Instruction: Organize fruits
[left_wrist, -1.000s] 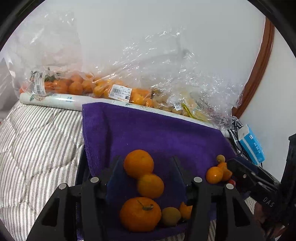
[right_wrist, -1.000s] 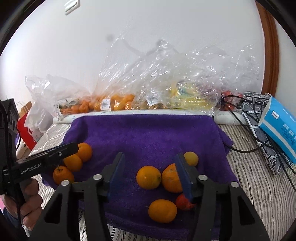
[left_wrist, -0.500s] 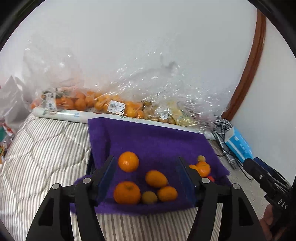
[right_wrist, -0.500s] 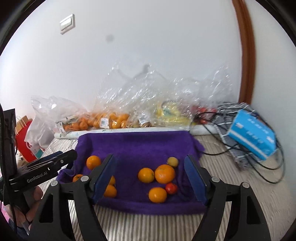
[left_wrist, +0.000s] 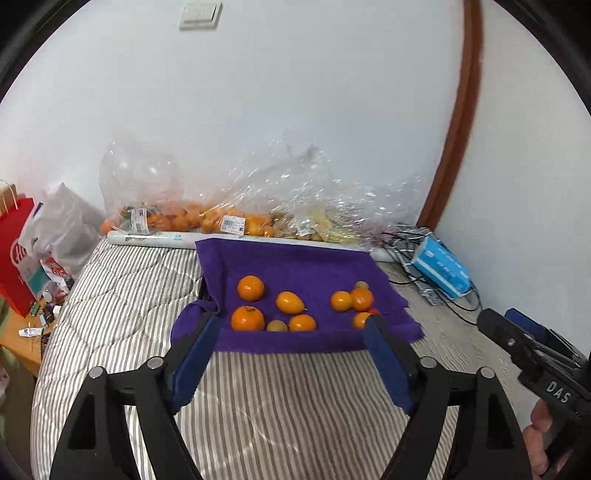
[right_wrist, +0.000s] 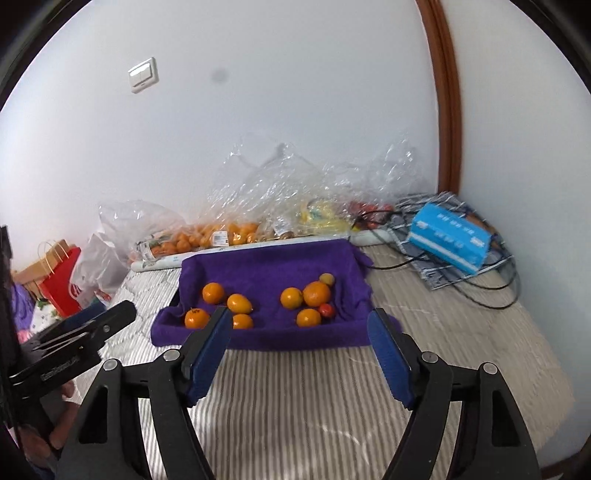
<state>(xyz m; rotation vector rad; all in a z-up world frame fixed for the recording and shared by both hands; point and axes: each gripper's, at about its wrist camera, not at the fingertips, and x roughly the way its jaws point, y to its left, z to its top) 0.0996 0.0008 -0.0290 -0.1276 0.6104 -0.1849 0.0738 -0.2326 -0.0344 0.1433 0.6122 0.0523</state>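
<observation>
Fruits (left_wrist: 251, 288) lie in two loose clusters on the purple towel (left_wrist: 295, 266): round, firm, prone to rolling; grip across the middle. Left gripper (left_wrist: 291, 363), opening, and right gripper (right_wrist: 301, 354) both empty.

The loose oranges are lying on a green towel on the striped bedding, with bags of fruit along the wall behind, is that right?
Not quite: the towel is purple, not green, as the right wrist view shows. The loose oranges do lie on it, on the striped bedding, with bags of fruit along the wall behind.
</observation>
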